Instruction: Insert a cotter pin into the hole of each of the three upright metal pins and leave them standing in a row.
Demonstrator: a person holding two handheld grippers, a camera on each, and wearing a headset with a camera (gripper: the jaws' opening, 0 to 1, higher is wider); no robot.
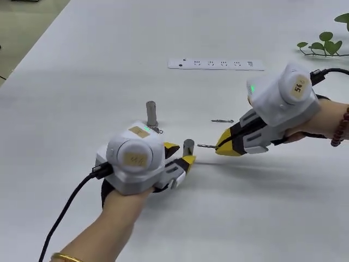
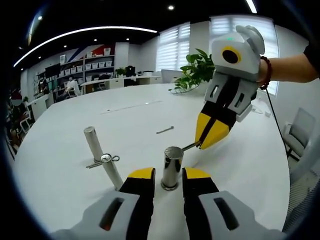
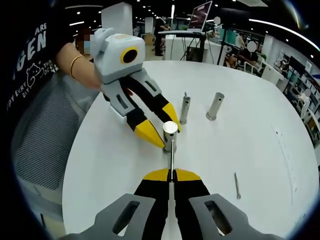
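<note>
Near the front of the desk: pin upright, held low between the jaws of the left hand-held gripper. Jaws nearly closed and look pressed on its sides. Right hand-held gripper just beside it to the right, jaws pinched tight on the tail of a cotter.

Key relation: cotter lies level, long axis pointing straight at the pin, tip just short of the pin's side, near the top. Pin's axis is vertical, so the two cross at right angles. Right gripper view looks down the cotter's length; pin sits dead ahead on that line. Hole too small to make out, so can't tell whether it faces the tip.

Judgement: right hand-held gripper makes the move, a short straight push along the cotter's own axis. Left one only steadies, and may need to turn the pin to bring the hole round.

Second pin stands behind the left hand-held gripper, a cotter already across it. Spare cotter flat on the desk beyond the right jaws.
</note>
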